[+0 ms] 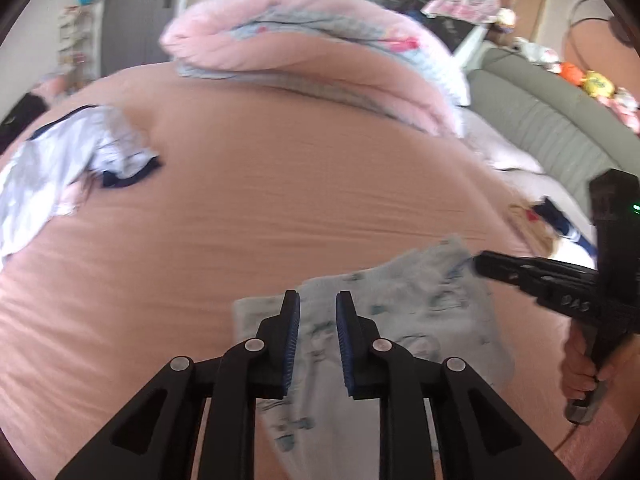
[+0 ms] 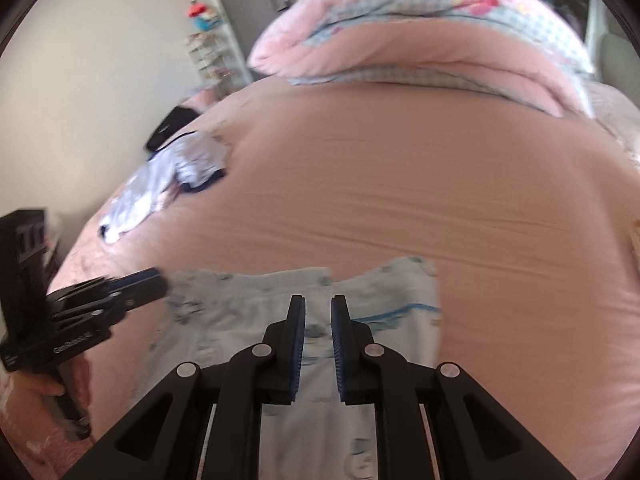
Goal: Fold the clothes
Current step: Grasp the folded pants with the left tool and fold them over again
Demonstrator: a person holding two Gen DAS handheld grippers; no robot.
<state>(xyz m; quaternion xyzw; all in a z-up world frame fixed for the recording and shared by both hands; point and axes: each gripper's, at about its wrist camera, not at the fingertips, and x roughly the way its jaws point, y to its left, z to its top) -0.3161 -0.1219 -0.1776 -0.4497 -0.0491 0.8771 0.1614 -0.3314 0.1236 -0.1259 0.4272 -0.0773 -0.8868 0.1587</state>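
Two hand-held grippers: left (image 1: 318,336), right (image 2: 318,336); two garments on one bed (image 1: 280,200). One pale printed garment (image 1: 400,312); one white-and-navy garment (image 1: 72,152); one folded quilt (image 1: 304,60).

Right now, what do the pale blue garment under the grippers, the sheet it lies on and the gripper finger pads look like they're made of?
Pale blue garment: looks like soft knit cotton, matte, with small printed figures and a gathered band along one edge.
Pink sheet: thin woven fabric, matte, showing fine wrinkles; fibre unclear.
Finger pads: blue, ribbed, probably rubber, set on matte black plastic fingers with metal pins.
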